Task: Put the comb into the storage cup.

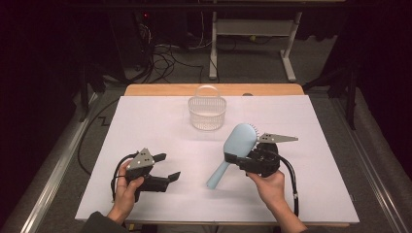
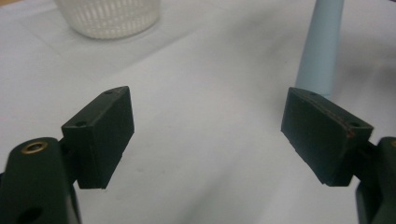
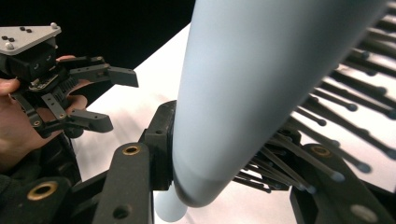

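Right gripper point(image 1: 233, 158) pinches the light-blue hairbrush point(image 1: 235, 147) at the neck, jaws clamped on it. The brush's long axis runs diagonally: head up toward the basket point(image 1: 207, 113), handle down-left, its tip near the white table point(image 1: 145, 121). Left gripper point(image 1: 166, 167) is spread wide with nothing between its jaws, well apart from the brush.

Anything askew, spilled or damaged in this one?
Nothing spilled or broken. One oddity: the right gripper clamps the blue hairbrush across its bristled head, not its handle, so bristles splay against one of its fingers. The basket stands upright on the table; the left gripper is open and holds nothing.
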The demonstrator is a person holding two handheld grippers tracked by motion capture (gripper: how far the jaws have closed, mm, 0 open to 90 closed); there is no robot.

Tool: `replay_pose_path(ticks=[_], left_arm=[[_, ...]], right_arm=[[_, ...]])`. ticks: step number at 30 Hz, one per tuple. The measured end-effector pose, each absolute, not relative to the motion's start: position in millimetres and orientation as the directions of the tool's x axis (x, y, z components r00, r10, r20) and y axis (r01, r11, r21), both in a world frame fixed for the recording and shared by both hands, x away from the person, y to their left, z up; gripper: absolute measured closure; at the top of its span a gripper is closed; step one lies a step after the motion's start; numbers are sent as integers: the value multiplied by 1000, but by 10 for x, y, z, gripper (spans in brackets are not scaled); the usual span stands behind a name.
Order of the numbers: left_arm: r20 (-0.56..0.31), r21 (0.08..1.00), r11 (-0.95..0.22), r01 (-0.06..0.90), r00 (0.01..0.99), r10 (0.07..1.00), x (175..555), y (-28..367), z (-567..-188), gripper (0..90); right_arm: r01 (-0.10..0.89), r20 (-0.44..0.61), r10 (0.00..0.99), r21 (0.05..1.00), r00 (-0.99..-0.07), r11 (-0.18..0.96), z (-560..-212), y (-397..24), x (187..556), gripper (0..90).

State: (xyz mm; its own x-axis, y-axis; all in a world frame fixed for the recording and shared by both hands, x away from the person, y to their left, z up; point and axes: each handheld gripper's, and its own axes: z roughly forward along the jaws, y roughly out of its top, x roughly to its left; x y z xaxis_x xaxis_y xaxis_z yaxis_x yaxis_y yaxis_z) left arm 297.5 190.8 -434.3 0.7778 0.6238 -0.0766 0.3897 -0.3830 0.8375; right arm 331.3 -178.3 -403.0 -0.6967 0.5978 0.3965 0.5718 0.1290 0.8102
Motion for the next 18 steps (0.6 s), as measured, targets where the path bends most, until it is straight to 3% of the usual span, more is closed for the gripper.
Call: replay_pose_path(ticks=[18], left_arm=[[-68, 852, -341, 397, 730, 680, 2949, 2136, -4376, 166]], right_arm=[[574, 382, 616, 806, -689, 141, -3945, -1846, 3402, 560]])
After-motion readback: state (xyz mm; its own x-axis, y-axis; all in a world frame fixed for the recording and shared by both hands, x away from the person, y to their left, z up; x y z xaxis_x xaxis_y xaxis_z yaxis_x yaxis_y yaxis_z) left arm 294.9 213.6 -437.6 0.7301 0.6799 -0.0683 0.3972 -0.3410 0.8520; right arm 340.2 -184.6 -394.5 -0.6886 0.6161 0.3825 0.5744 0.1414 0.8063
